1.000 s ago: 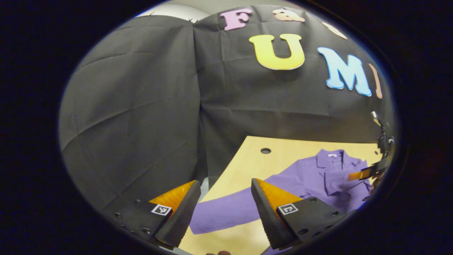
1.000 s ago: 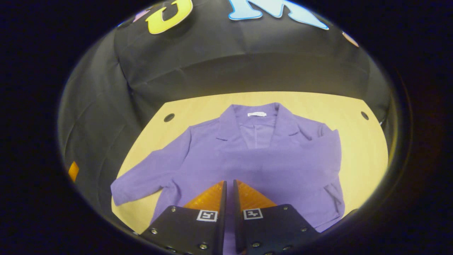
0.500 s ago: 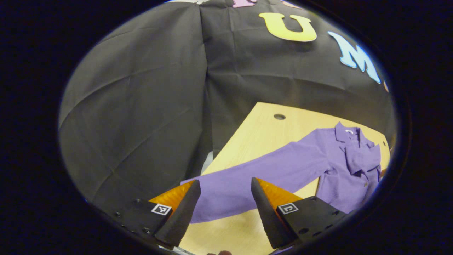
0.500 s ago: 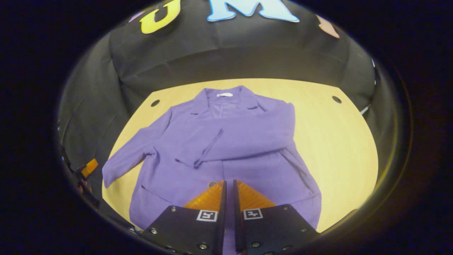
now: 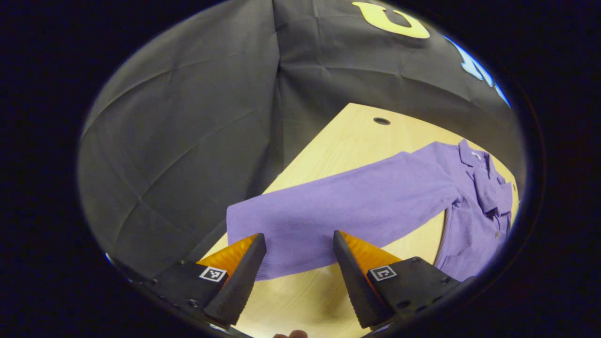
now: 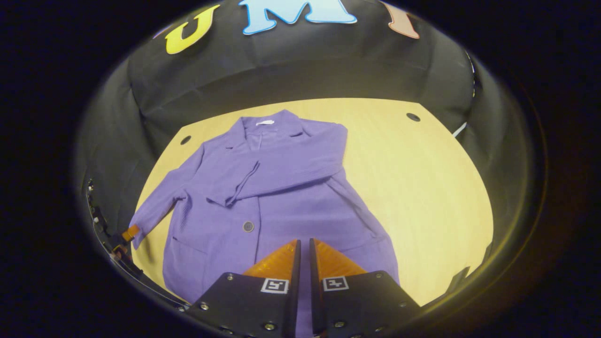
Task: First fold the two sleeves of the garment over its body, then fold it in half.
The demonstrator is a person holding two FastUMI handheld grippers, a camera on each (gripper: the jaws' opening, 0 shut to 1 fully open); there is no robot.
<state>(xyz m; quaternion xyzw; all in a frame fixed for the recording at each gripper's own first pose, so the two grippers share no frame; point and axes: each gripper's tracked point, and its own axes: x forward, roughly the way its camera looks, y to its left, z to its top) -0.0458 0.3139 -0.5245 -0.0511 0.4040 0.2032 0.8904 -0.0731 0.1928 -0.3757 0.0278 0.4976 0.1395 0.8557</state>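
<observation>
- The purple jacket (image 6: 263,188) lies flat, front up, on the wooden bench (image 6: 422,188), collar toward the top of the right gripper view.
- One sleeve (image 6: 281,171) is already laid across the chest; its cuff ends just left of centre, above the button (image 6: 248,226).
- The other sleeve (image 5: 347,206) is not yet folded: it stretches out from the body toward the lower left of the right gripper view, its cuff near the bench edge.
- Step in hand, as I judge it: the second sleeve fold.
- The left claw (image 5: 296,256) has its jaws apart, straddling the cuff end at the bottom of the left gripper view; whether it touches the cloth I cannot tell.
- Next move likely calls for closing on the cuff, then lifting and carrying it over the body.
- The right claw (image 6: 304,256) has its jaws together, gripping nothing, above the hem at bottom centre.
- Around: black cloth wall (image 5: 188,141) behind, cable holes (image 6: 413,116) in the bench; nothing blocks the fold, though the cuff sits near the bench edge.
</observation>
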